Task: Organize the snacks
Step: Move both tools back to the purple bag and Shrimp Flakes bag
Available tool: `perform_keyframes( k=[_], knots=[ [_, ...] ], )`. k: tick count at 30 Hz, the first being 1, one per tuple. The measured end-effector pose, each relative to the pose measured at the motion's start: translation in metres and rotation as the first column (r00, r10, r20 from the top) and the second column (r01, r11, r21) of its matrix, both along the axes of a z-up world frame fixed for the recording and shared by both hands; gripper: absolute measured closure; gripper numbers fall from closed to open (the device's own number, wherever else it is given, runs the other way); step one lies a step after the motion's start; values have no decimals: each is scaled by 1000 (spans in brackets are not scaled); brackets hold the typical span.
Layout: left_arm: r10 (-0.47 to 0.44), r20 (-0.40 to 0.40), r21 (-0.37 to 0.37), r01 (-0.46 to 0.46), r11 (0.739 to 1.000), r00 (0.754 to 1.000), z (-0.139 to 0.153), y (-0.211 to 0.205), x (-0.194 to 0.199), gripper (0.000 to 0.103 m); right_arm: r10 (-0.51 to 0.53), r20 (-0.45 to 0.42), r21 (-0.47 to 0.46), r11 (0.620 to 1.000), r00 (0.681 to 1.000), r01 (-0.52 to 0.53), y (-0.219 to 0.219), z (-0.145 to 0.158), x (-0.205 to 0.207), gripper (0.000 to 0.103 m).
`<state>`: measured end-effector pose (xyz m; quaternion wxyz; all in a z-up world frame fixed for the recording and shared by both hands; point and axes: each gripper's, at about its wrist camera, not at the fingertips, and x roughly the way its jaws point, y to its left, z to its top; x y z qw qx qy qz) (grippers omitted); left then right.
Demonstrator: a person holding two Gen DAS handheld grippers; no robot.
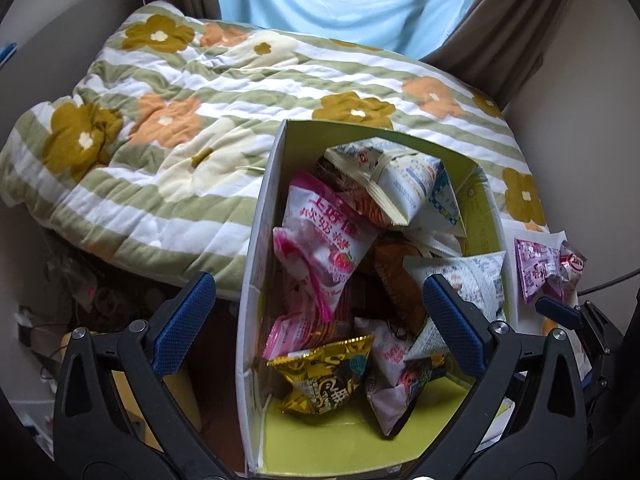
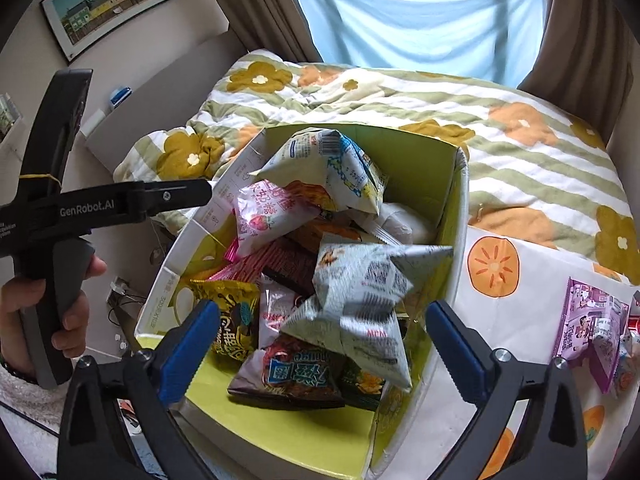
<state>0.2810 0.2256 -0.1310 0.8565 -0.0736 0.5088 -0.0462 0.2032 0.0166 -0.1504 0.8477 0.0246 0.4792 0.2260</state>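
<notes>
A tall cardboard box (image 1: 256, 240) (image 2: 464, 216) with a lime-green inside stands against the bed, piled with snack packets. Among them are a pink strawberry packet (image 1: 324, 232) (image 2: 272, 216), a gold packet (image 1: 324, 376) (image 2: 236, 320) and a pale blue-white packet (image 1: 400, 176) (image 2: 340, 160). My left gripper (image 1: 316, 312) hangs open over the box's left wall, holding nothing. My right gripper (image 2: 324, 336) stands wide open over the box's near end. A crumpled silvery packet (image 2: 360, 300) lies on the pile between its fingers, untouched by the pads. Purple packets (image 1: 536, 272) (image 2: 592, 320) lie outside on the right.
A flowered striped quilt (image 1: 200, 120) (image 2: 520, 152) covers the bed behind the box. A white cloth with orange prints (image 2: 492, 264) lies under the purple packets. Brown curtains (image 2: 260, 8) frame a blue-covered window. A hand (image 2: 68, 312) grips the left tool. Cables and clutter (image 1: 80, 300) fill the floor at left.
</notes>
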Motion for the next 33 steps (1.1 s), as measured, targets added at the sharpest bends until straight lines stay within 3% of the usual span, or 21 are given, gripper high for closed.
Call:
perform_keyframes(
  k=[9,17,26,33],
  knots=[
    [-46,20,19,46,999,999,3,-12,-9,0,-33,30,-24,999,999,34,-5,6,-13,1],
    [-114,73,18,113,993,991,29,-53,-7,0,-149,83,-7,989,985,150,-44,26,-25,1],
    [-233,83,7,233,972,969,41,-173,-6,0,-340,150,-19,938,928,347,-163,34,-38,1],
    [-323,18,-5,324,946,946,19,-289,4,0,-439,118,-51,893,891,447,-269,29,-43,1]
  ],
)
